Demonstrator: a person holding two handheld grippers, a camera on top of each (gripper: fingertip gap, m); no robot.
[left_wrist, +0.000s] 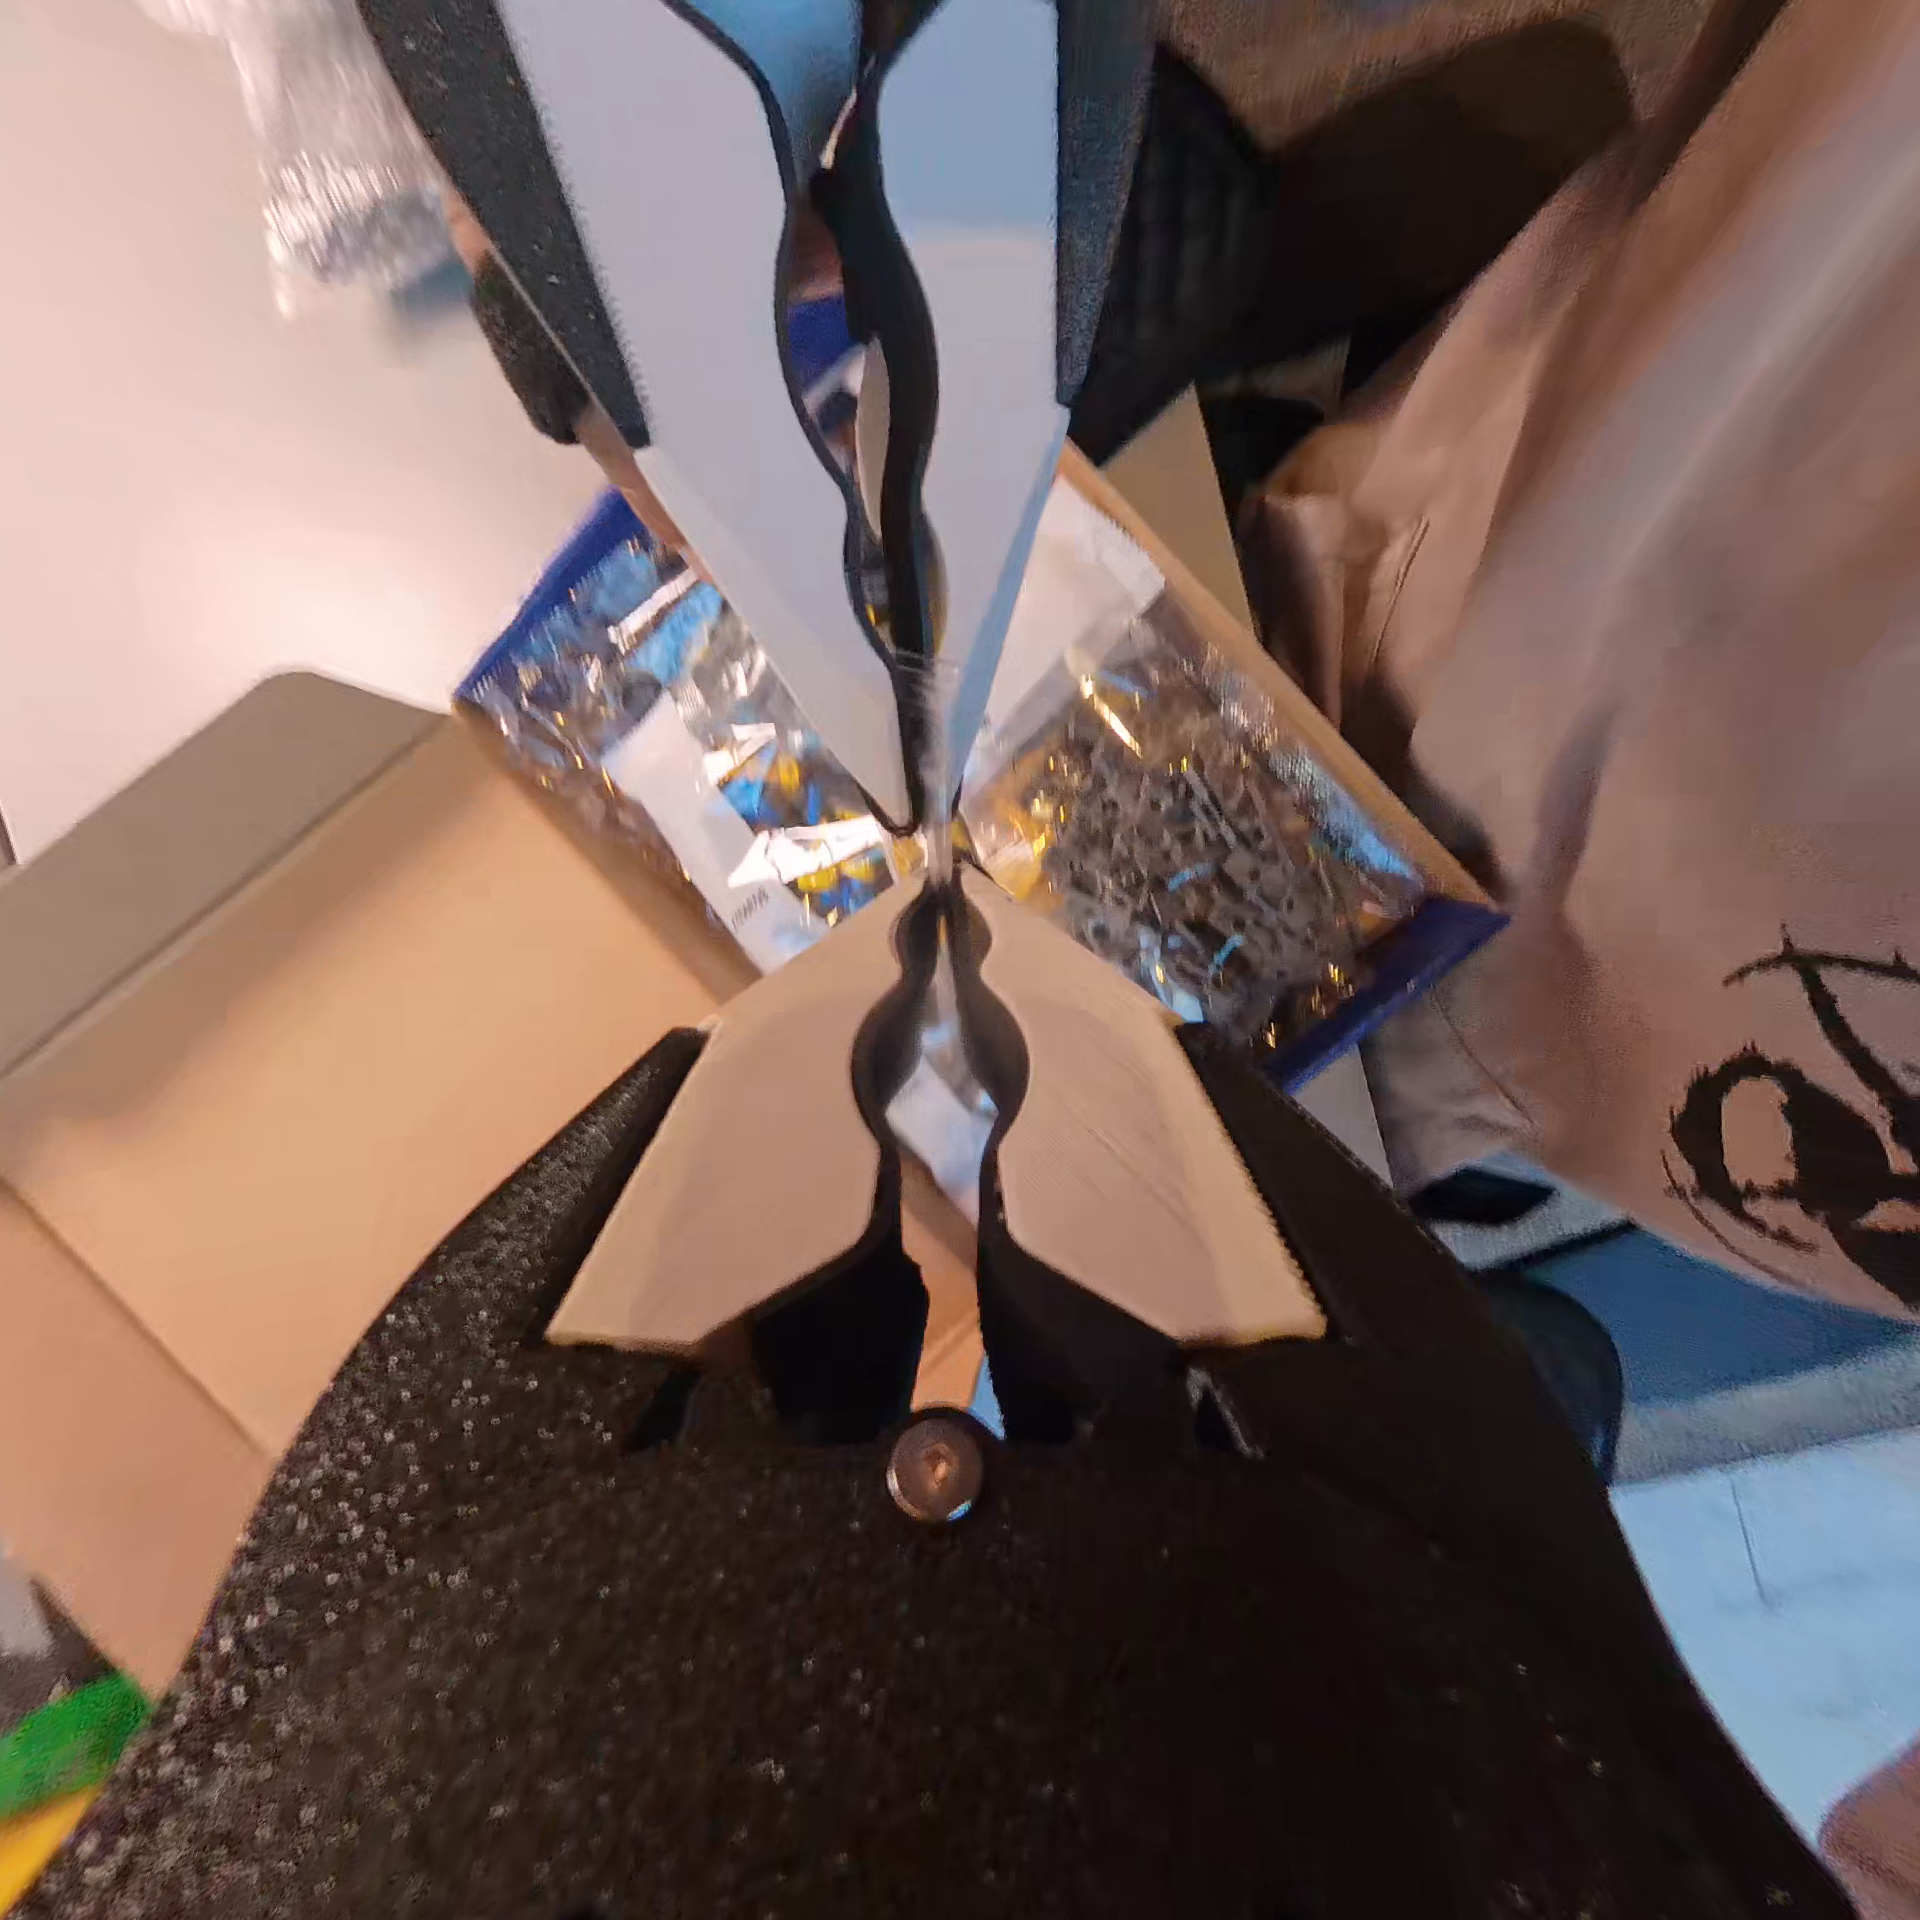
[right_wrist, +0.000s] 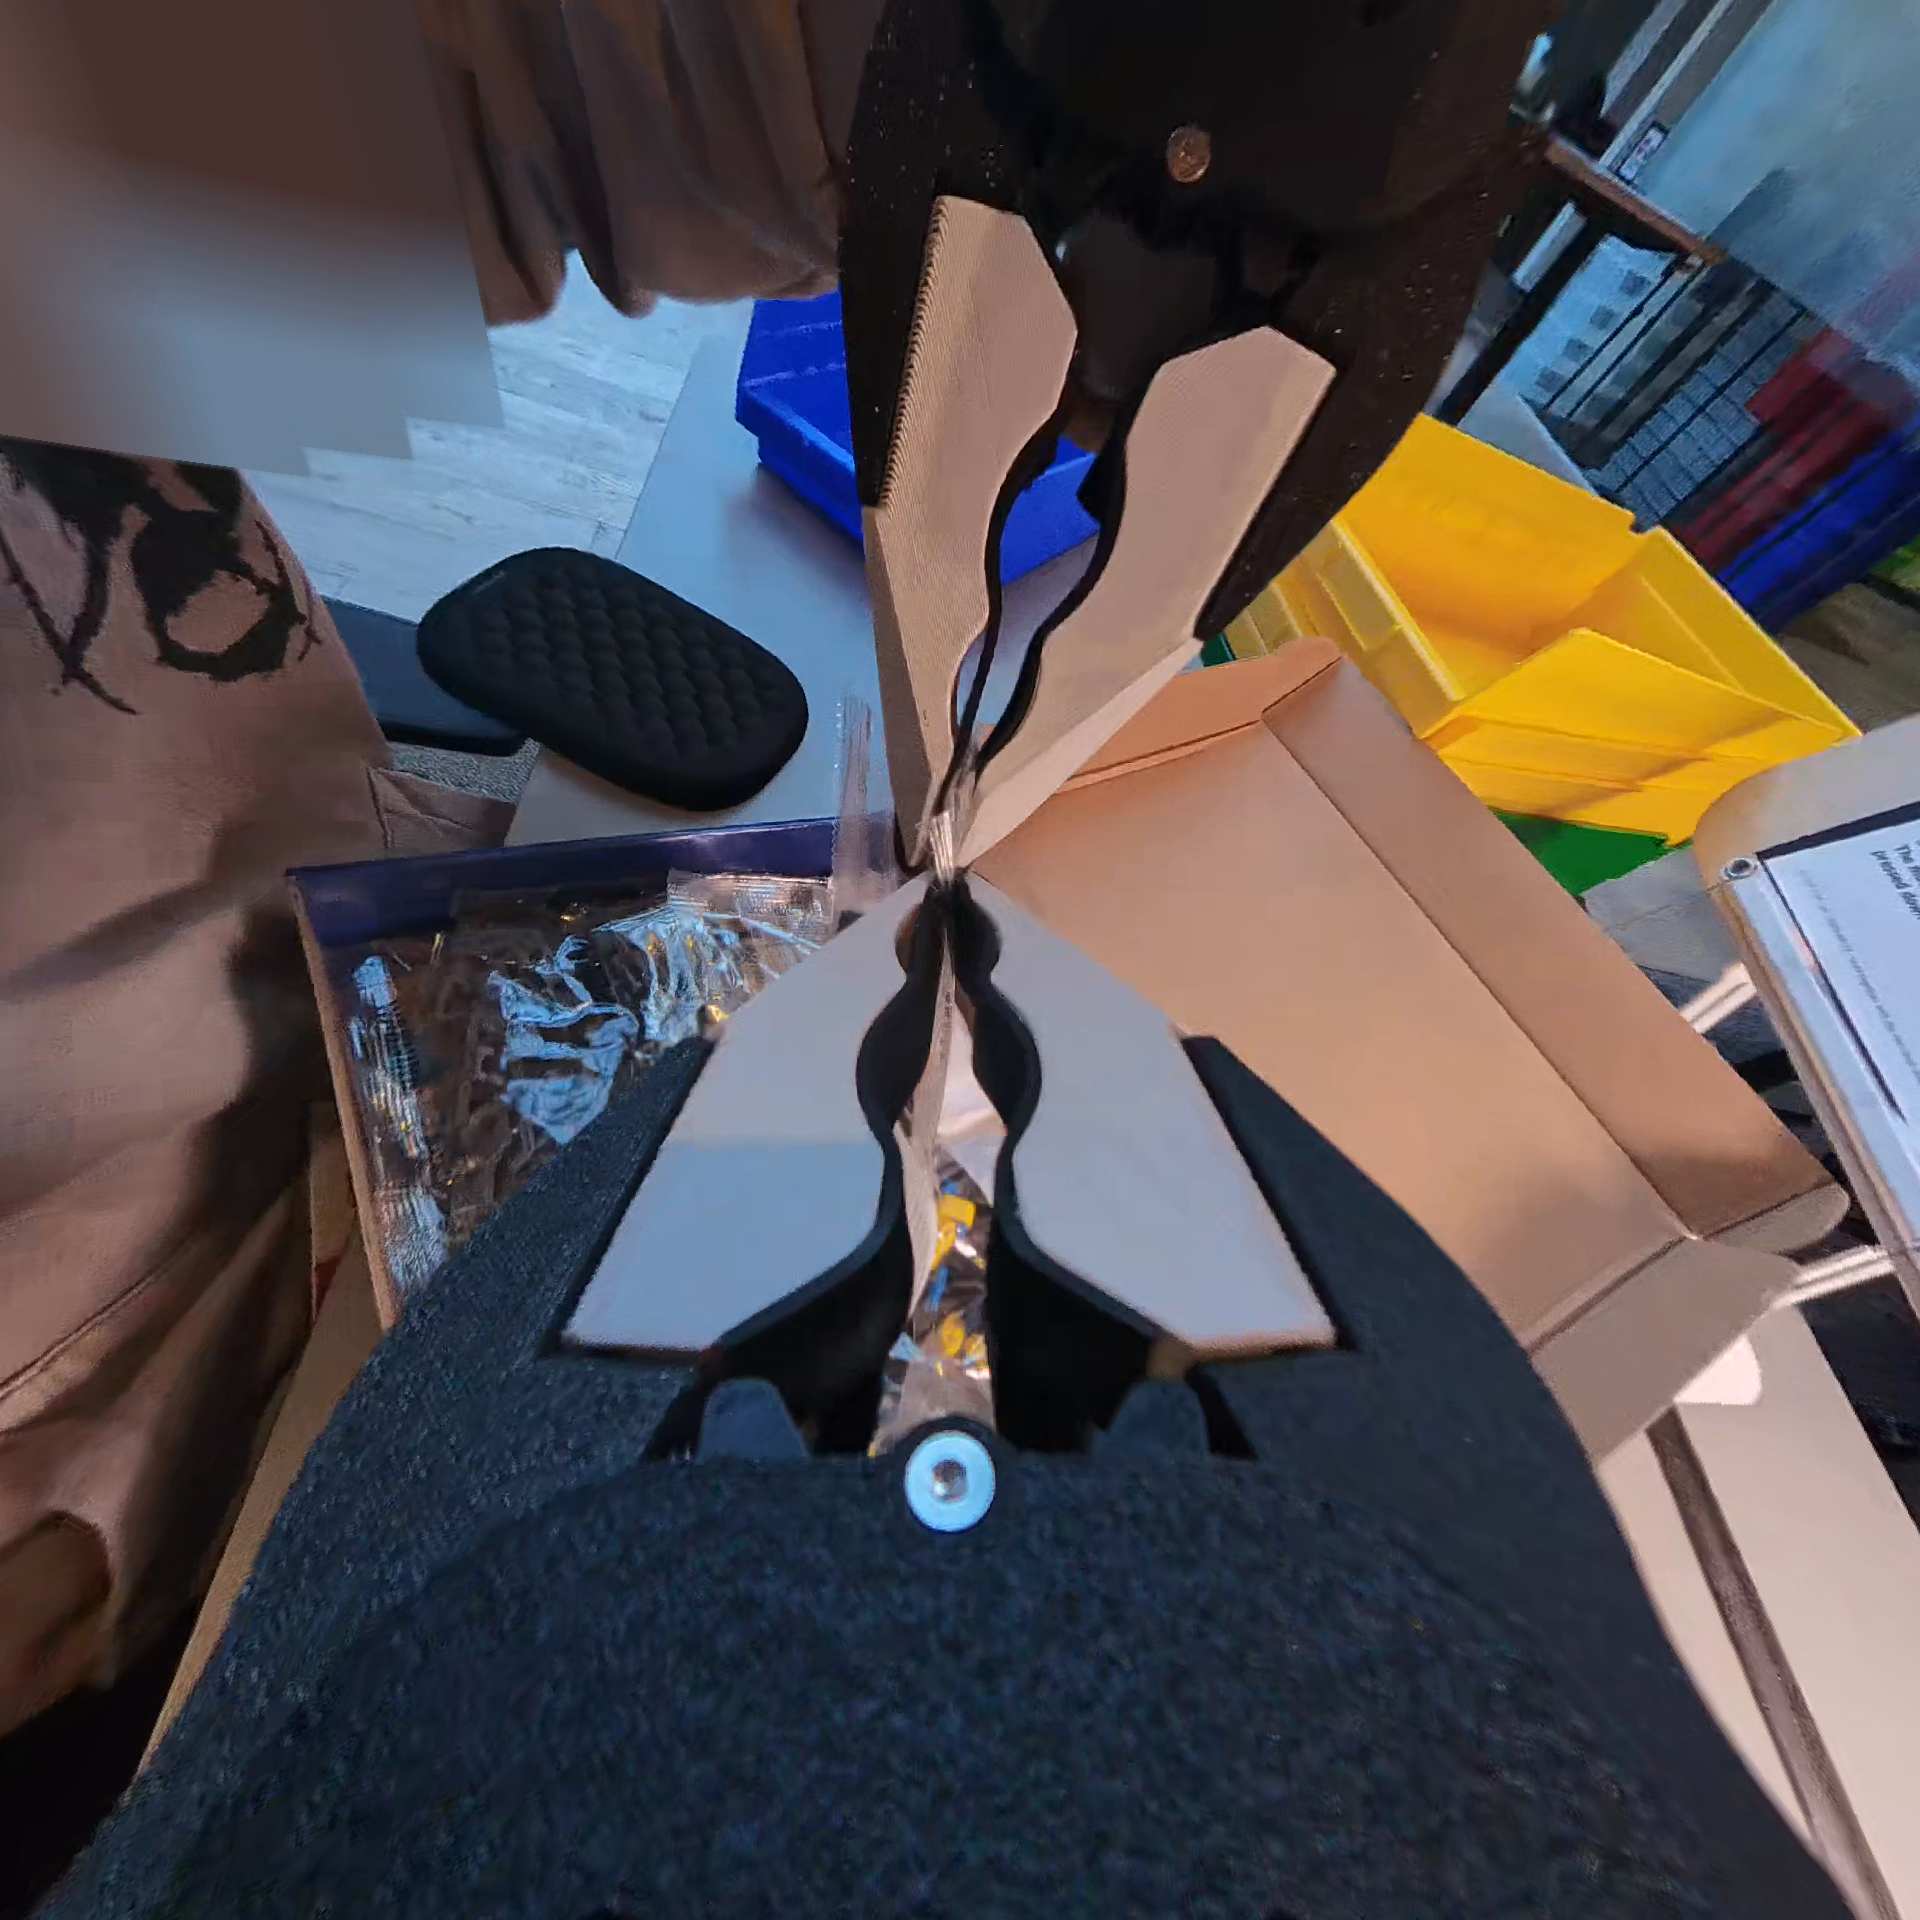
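Both jaws pinched tip-to-tip on clear bag (right_wrist: 940, 1049) edge.

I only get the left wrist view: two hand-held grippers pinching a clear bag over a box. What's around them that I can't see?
Observer: A black quilted pad lies on the table beyond the box.
Operator: Anything off to the right?
Observer: A printed sheet on a stand.
Operator: And farther back?
Observer: A dark rack of shelves.
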